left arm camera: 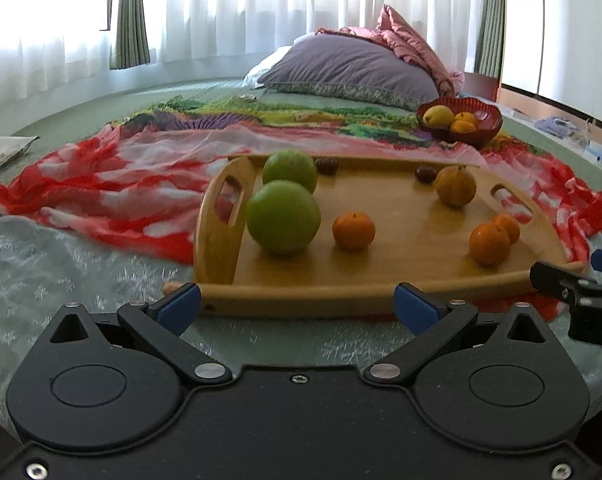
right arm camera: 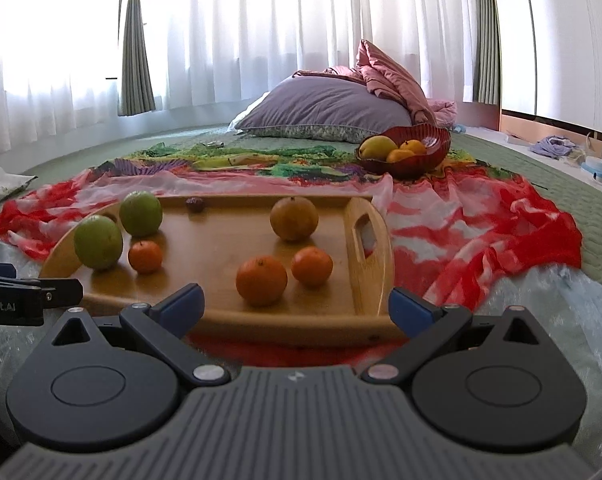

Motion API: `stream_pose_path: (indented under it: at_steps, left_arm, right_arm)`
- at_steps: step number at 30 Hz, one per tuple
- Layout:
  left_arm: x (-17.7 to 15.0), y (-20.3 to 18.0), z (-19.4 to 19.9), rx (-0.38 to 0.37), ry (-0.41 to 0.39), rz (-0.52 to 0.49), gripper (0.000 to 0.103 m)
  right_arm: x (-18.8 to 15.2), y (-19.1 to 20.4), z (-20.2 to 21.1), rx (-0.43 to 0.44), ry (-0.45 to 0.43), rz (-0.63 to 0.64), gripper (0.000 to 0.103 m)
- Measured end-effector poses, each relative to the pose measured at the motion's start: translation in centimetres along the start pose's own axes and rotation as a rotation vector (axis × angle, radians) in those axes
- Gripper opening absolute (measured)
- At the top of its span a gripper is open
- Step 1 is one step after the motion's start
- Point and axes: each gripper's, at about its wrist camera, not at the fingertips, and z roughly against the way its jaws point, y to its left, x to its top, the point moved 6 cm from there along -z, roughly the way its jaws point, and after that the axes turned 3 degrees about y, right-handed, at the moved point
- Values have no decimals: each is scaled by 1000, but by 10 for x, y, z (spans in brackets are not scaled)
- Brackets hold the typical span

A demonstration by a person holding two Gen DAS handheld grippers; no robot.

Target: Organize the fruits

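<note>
I see my left gripper low in front of the wooden tray. Its two blue fingers are spread wide and hold nothing. The tray sits on a red and white cloth on a green bed cover.

Going from left to right on the tray, two big green fruits sit by the left handle, one behind the other and touching. Next comes a small orange, all alone. A tiny dark fruit rests by the back rim, and another dark one is further right. Beside that one sits a yellow-brown fruit. Near the right handle, two oranges sit close together.

My right gripper is in front of the tray's right end, beside the left gripper. Its fingers are wide apart too, with nothing between them.

Far back on the right, a red bowl rests on a cloth with many colors. In the bowl are a yellow-green fruit and two small oranges. Behind it lies a purple pillow.
</note>
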Motion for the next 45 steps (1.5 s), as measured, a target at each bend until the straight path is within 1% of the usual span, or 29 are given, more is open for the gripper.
stream_pose_path:
  at_steps: [4,7,11,17,20,26,33,37,45]
  left_arm:
    - [-7,-1,-4,4,14,10,103]
    - [-11,-2,-8,7,24,3,103]
    - [-15,-3,-15,28,36,-11,103]
    - [-21,-1,-24,34,73,11,103]
    - [-24,-1,-28,45,86,7,103]
    - [-26,-2,-32,68,87,-13,103]
    - [-27,-1,-36,67,92,0,103]
    - [-27,-1,-36,67,92,-6,103]
    - [-26,-2,-39,67,88,-14,103]
  right_arm:
    - [-13,4,-5,2,35,15,103]
    - [-19,8,-7,1,46,31,103]
    - [-25,10,-10,-11,58,42,103]
    - [-32,14,-18,-13,85,39,103]
    - [-35,17,-23,-14,96,42,103]
    - [-39,21,-26,-21,103,44,103]
    - [-41,21,-30,-32,114,38,103]
    - [-41,22,-31,-44,113,23,103]
    - [-41,24,-36,-68,132,34,103]
